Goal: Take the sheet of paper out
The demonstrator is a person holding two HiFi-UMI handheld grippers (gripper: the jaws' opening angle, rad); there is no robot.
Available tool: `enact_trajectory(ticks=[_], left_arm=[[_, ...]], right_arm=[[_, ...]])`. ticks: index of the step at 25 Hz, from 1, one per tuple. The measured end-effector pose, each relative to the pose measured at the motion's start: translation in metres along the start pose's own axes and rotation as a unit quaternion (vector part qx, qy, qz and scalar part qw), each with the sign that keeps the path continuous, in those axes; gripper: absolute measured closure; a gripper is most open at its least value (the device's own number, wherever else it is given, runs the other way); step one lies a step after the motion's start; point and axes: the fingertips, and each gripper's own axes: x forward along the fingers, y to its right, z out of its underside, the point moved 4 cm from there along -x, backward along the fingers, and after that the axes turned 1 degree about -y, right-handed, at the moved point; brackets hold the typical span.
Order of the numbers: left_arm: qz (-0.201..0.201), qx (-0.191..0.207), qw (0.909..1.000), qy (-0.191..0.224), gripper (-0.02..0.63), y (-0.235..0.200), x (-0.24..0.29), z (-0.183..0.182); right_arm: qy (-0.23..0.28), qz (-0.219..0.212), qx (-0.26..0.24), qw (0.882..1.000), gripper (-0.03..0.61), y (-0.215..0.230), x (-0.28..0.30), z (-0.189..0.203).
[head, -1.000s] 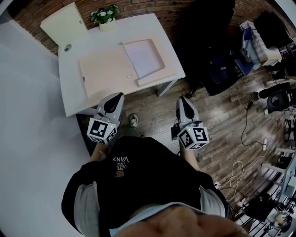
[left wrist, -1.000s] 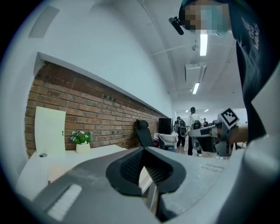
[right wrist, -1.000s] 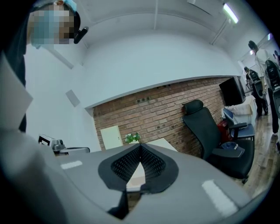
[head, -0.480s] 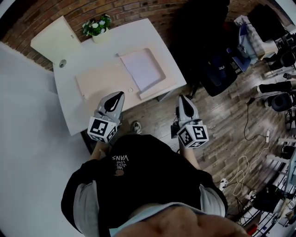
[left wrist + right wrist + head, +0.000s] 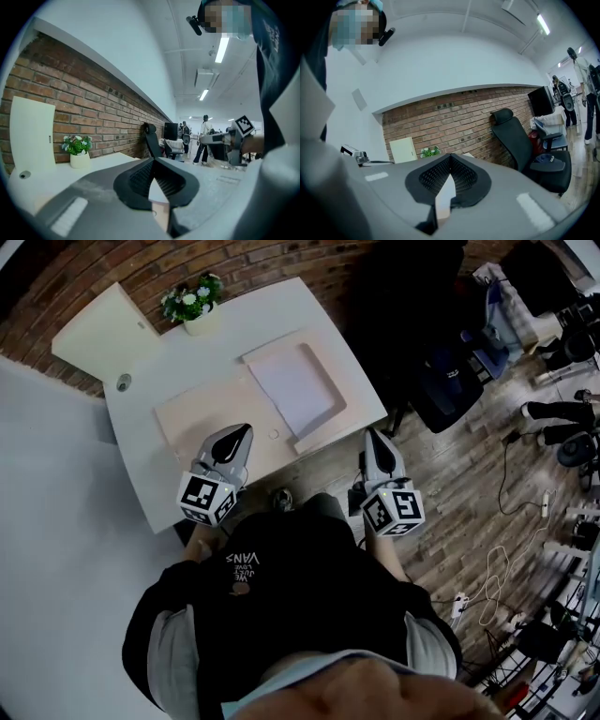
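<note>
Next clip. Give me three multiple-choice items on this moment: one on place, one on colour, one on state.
1. Where is the paper? A on the floor; B in the tray on the table; C on the chair.
2. Table colour? A white; B black; C red.
3. The left gripper and right gripper are: A both open; B right shut on paper; C both shut, empty.
Answers: B, the head view shows it lying in the tray; A, its top is plain white; C, each gripper view shows fingers together with nothing between.

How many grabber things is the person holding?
2. The left gripper is at the table's near edge; the right gripper is just off its right corner. None seem hidden.
</note>
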Motion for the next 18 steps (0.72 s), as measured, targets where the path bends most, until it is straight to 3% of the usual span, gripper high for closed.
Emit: enact_trajectory(ticks=[9, 18], left_arm=[[-0.012, -0.025, 0.9995, -0.012, 0.614, -0.010, 0.011, 0.008], [-0.067, -0.063, 0.9957, -0.013, 0.614, -0.010, 0.032, 0.011]], right_arm=[[-0.016, -0.019, -0.006, 1.000, 0.577, 0.009, 0.034, -0.003], [-0.033, -0.079, -0.023, 0.996, 0.577, 0.030, 0.074, -0.023]])
